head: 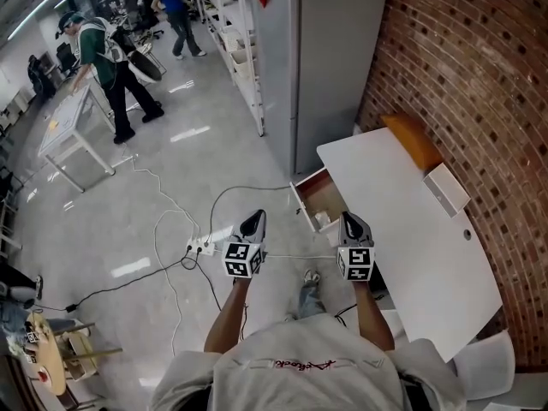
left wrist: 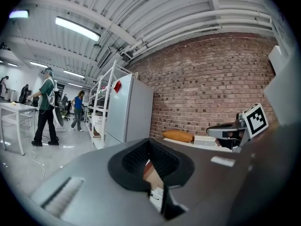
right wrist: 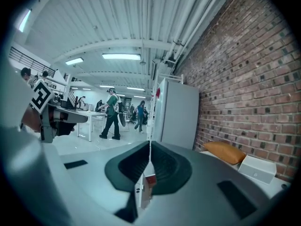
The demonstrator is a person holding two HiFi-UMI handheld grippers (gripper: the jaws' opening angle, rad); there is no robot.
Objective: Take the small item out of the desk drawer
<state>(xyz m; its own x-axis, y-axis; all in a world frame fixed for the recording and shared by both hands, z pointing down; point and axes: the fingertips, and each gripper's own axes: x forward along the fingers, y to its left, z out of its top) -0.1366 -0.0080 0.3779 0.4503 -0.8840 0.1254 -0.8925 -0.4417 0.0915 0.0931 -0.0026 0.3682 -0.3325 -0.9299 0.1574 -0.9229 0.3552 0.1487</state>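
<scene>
Jaws pressed together and empty, left gripper (head: 254,223) and right gripper (head: 348,221) hang beside the open drawer (head: 318,197); the right should spread before dipping onto the item (head: 323,220) inside.

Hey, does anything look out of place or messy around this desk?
The desk drawer stands pulled open with a pale item inside, and loose cables with a power strip trail across the floor. Nothing looks spilled or damaged.
</scene>
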